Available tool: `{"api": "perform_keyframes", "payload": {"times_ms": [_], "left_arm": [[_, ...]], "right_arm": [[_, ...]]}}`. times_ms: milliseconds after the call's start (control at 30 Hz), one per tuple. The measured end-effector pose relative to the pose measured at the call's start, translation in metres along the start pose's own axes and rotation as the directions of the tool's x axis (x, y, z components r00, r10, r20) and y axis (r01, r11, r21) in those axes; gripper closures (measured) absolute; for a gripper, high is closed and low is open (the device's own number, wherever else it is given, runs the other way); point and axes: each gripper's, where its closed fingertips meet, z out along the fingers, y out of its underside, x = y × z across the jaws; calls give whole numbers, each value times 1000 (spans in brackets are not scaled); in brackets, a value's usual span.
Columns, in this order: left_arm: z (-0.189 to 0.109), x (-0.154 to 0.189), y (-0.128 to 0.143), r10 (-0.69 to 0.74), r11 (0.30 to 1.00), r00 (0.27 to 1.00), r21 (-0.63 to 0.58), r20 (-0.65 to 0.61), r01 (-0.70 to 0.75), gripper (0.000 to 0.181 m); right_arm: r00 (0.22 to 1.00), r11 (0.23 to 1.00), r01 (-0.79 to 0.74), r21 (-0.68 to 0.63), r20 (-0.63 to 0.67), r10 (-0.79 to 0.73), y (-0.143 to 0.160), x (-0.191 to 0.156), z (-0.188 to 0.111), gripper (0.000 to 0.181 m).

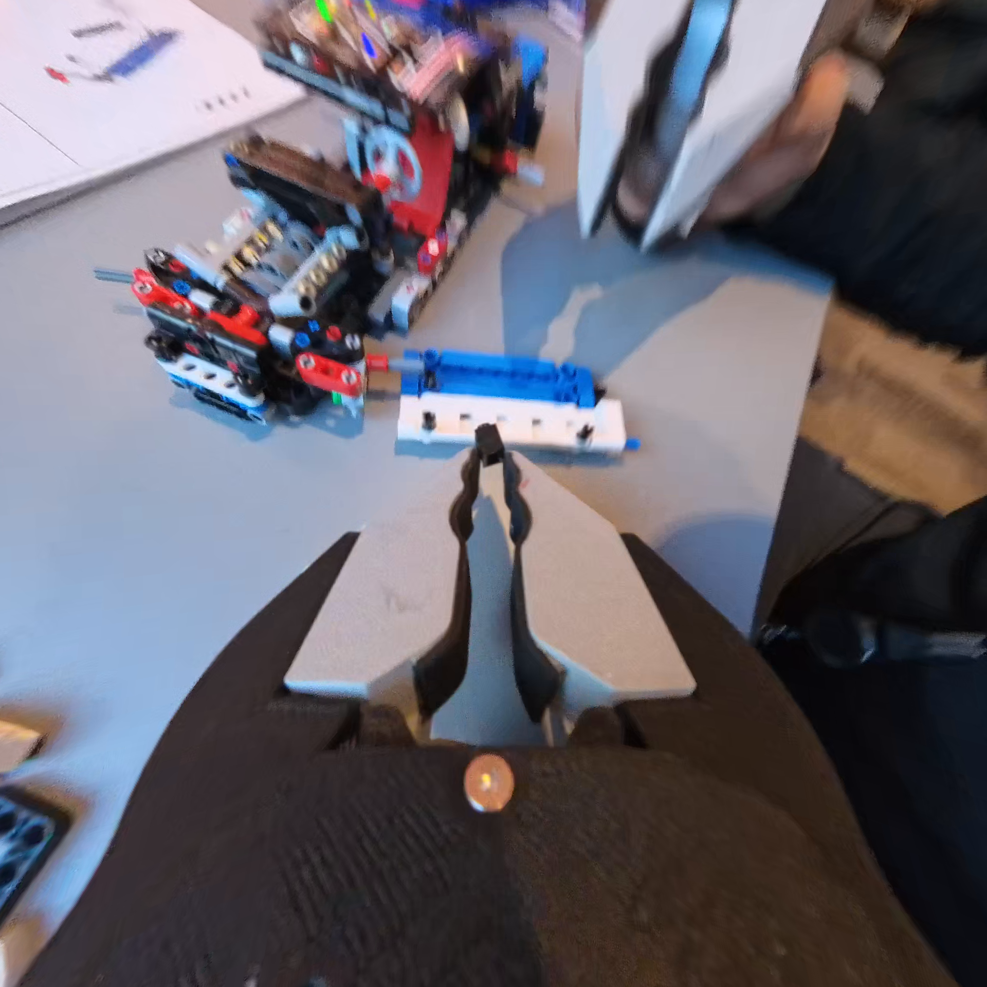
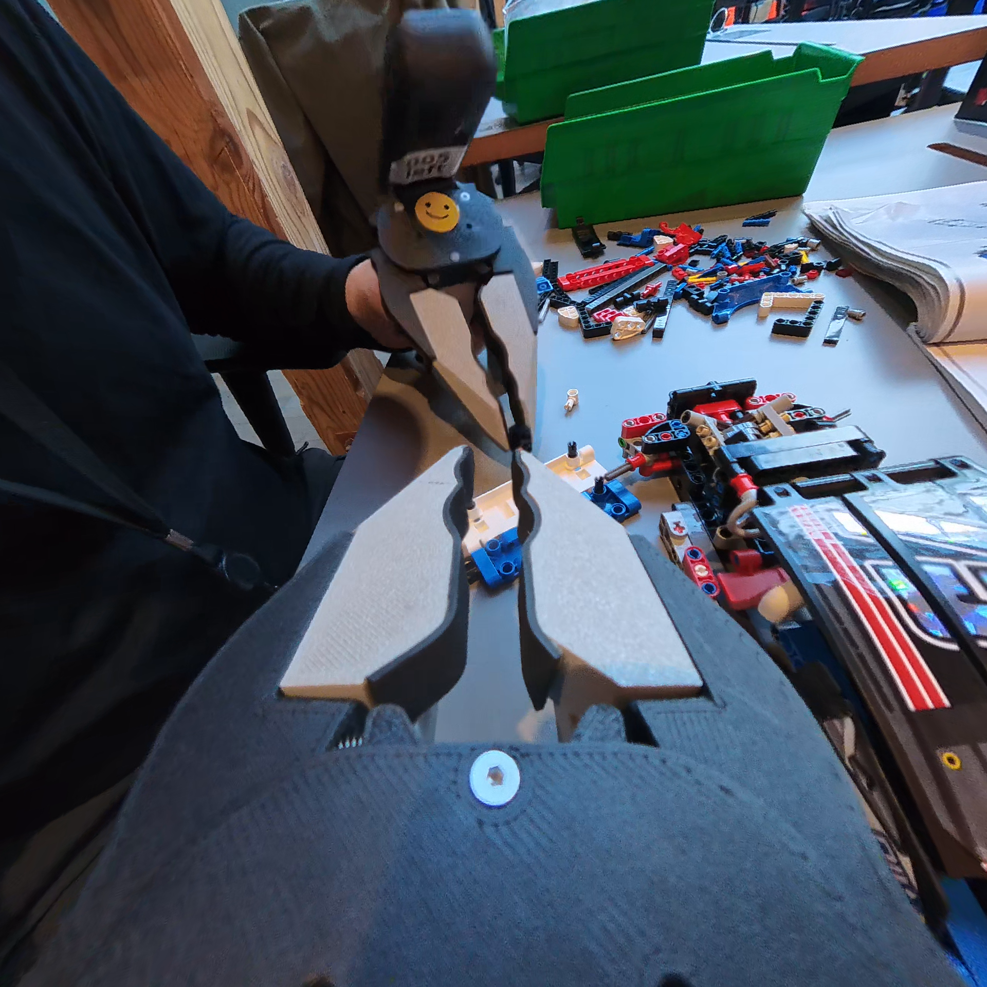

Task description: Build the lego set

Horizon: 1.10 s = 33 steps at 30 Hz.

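My left gripper (image 1: 488, 454) is shut on a small black Lego connector (image 1: 488, 440), held just above a blue-and-white sub-assembly (image 1: 507, 408) lying on the grey table. The partly built Lego vehicle (image 1: 320, 256) stands to its left. In the right wrist view the left gripper (image 2: 515, 432) points down with the black connector (image 2: 519, 437) at its tips. My right gripper (image 2: 492, 462) is open and empty, right beside those tips, above the sub-assembly (image 2: 494, 515). It shows blurred at the upper right of the left wrist view (image 1: 619, 229).
A pile of loose Lego parts (image 2: 694, 283) lies at the back, with green bins (image 2: 694, 144) behind it and instruction booklets (image 2: 908, 256) at the right. A black stickered panel (image 2: 881, 587) is close on the right. The table edge (image 1: 790, 427) runs near the person's dark clothing. Left tips to right tips: about 8 cm.
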Motion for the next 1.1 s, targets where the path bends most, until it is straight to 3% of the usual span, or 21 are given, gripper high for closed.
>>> {"api": "perform_keyframes", "payload": {"times_ms": [67, 167, 300, 400, 533, 767, 1100], "left_arm": [[-2, 5, -24, -156, 977, 985, 138, -72, 165, 176], [-4, 21, -55, -302, 876, 926, 318, -228, 364, 176], [1, 19, -61, -365, 819, 903, 383, -228, 428, 176], [0, 25, -71, -390, 767, 866, 409, -314, 494, 176], [8, 30, -66, -367, 803, 880, 376, -301, 463, 176], [3, 33, -71, -250, 855, 941, 404, -227, 324, 175], [5, 34, -68, -246, 857, 938, 397, -245, 328, 175]], "right_arm": [[997, 999, 39, -6, -60, -40, -2, 4, 3, 166], [954, 982, 187, 15, -239, -179, -16, 14, 3, 162], [904, 949, 314, -14, -302, -304, -22, 7, 6, 162], [894, 936, 348, -56, -279, -349, -17, 0, 13, 161], [868, 919, 382, -94, -305, -392, -15, 2, 12, 162], [884, 930, 364, -42, -298, -360, -21, 2, 7, 163], [875, 917, 395, -53, -282, -393, -19, -2, 10, 168]]}}
